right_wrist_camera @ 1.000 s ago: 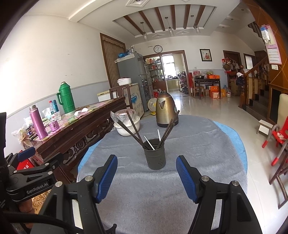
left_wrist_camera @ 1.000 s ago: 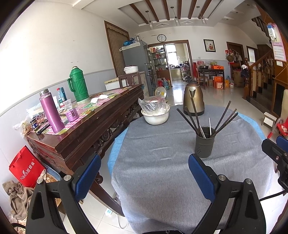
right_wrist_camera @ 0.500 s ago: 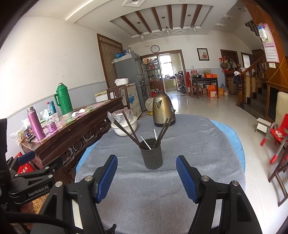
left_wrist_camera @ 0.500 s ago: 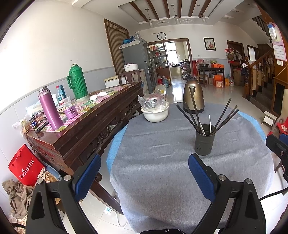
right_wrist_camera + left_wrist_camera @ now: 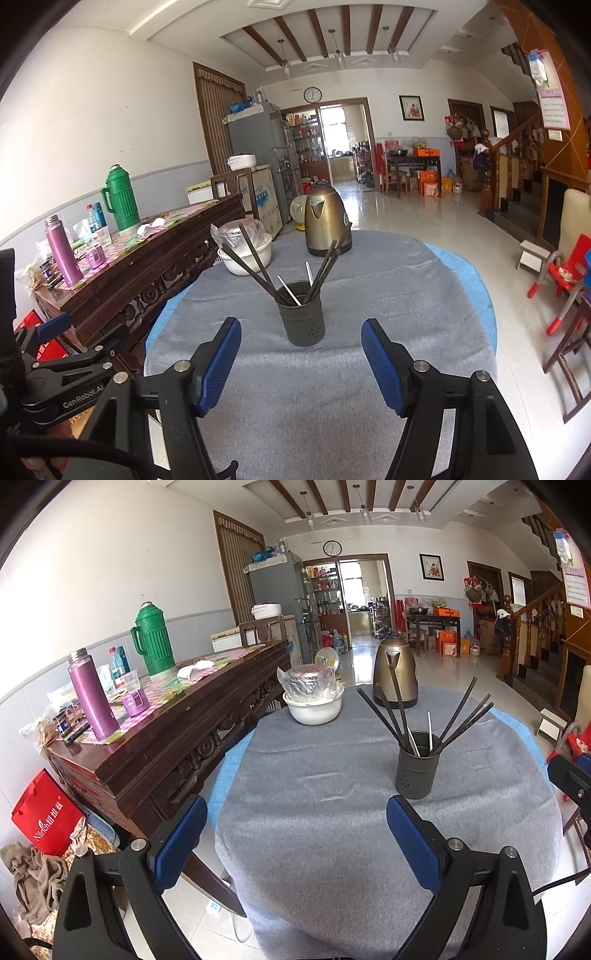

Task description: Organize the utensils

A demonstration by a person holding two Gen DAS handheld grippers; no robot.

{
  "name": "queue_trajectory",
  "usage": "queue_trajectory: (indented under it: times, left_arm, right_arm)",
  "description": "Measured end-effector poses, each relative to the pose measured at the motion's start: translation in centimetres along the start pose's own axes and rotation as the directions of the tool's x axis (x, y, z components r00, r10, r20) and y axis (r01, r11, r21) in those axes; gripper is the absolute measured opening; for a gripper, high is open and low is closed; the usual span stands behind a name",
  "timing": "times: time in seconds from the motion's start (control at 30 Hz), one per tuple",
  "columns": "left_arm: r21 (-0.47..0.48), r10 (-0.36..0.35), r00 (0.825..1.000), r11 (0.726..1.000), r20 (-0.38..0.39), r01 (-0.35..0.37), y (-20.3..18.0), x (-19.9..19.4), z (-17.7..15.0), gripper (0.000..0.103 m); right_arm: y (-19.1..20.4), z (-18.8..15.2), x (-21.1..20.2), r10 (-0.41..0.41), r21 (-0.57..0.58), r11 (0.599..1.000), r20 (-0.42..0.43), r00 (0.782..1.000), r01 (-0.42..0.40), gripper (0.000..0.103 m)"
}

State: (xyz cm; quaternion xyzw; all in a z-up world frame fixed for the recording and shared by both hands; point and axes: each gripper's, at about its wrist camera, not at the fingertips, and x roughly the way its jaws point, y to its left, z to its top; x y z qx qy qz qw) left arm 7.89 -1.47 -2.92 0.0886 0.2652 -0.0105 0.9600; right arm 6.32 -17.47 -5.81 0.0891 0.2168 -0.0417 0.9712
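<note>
A dark grey utensil holder (image 5: 417, 766) stands on the grey-clothed round table (image 5: 332, 812), also in the right wrist view (image 5: 302, 314). Several dark chopsticks (image 5: 461, 718) and thin metal utensils (image 5: 429, 729) stand in it, fanned outward. My left gripper (image 5: 295, 834) is open and empty, held above the table's near edge, with the holder ahead to its right. My right gripper (image 5: 301, 360) is open and empty, with the holder straight ahead between its fingers, a short way off. The left gripper also shows at the left of the right wrist view (image 5: 66, 369).
A white bowl with a bagged pot (image 5: 314, 698) and a brass kettle (image 5: 394, 672) stand at the table's far side. A dark wooden sideboard (image 5: 155, 731) with a purple flask (image 5: 92, 694) and green thermos (image 5: 152, 638) runs along the left. Chairs (image 5: 565, 269) stand right.
Both grippers have drawn back and risen slightly, so the holder sits a little farther off. Both stay open and empty. Nothing on the table has moved.
</note>
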Motion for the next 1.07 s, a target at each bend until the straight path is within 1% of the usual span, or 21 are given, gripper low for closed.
queue_trajectory:
  times: [0.33, 0.53, 0.67, 0.73, 0.8, 0.87, 0.9, 0.93, 0.97, 1.03, 1.07]
  left_arm:
    - [-0.028, 0.012, 0.999, 1.0, -0.031, -0.013, -0.3, 2.0, 0.9, 0.098]
    - [-0.034, 0.022, 0.998, 0.999, -0.052, -0.023, -0.3, 3.3, 1.5, 0.098]
    - [-0.026, 0.021, 0.998, 0.999, -0.062, -0.022, -0.6, 4.5, 1.8, 0.098]
    - [-0.025, 0.013, 0.997, 1.0, -0.076, -0.015, -0.7, 6.0, 1.9, 0.098]
    - [-0.047, -0.016, 0.995, 0.999, -0.096, 0.011, -0.7, 8.2, 1.5, 0.098]
    - [-0.095, -0.058, 0.988, 0.994, -0.141, 0.045, -0.4, 11.3, 0.9, 0.098]
    - [-0.119, -0.085, 0.982, 0.991, -0.167, 0.065, -0.3, 13.0, 0.6, 0.098]
    - [-0.154, -0.113, 0.97, 0.985, -0.217, 0.08, -0.2, 15.8, -0.1, 0.098]
    - [-0.177, -0.116, 0.957, 0.982, -0.266, 0.07, -0.2, 18.0, -0.8, 0.098]
    - [-0.219, -0.099, 0.933, 0.975, -0.345, 0.023, 0.1, 22.1, -2.3, 0.098]
    - [-0.236, -0.084, 0.93, 0.972, -0.359, -0.003, 0.2, 23.5, -2.9, 0.098]
  right_arm:
    - [0.1, 1.1, 1.2, 0.0, -0.019, 1.0, 0.001, 1.0, 0.0, 0.071]
    - [-0.4, 1.5, 2.9, 0.009, -0.013, 1.0, -0.033, 0.999, -0.009, 0.071]
    - [-1.1, 1.2, 4.5, 0.006, -0.005, 1.0, -0.057, 0.998, -0.006, 0.071]
    - [-1.6, 0.8, 5.3, -0.003, -0.007, 1.0, -0.069, 0.998, 0.003, 0.071]
    - [-2.8, -0.2, 6.8, -0.027, -0.003, 1.0, -0.09, 0.996, 0.027, 0.071]
    - [-4.5, -1.3, 8.8, -0.072, 0.001, 0.997, -0.113, 0.991, 0.073, 0.071]
    - [-5.7, -2.0, 10.3, -0.113, 0.004, 0.993, -0.137, 0.984, 0.114, 0.071]
    - [-6.7, -2.5, 11.5, -0.137, 0.008, 0.99, -0.154, 0.979, 0.14, 0.071]
    - [-7.9, -3.2, 12.9, -0.158, 0.017, 0.986, -0.171, 0.973, 0.163, 0.071]
    - [-10.7, -4.2, 15.8, -0.211, 0.032, 0.974, -0.218, 0.953, 0.223, 0.071]
    - [-11.7, -4.5, 16.7, -0.229, 0.038, 0.969, -0.236, 0.944, 0.245, 0.071]
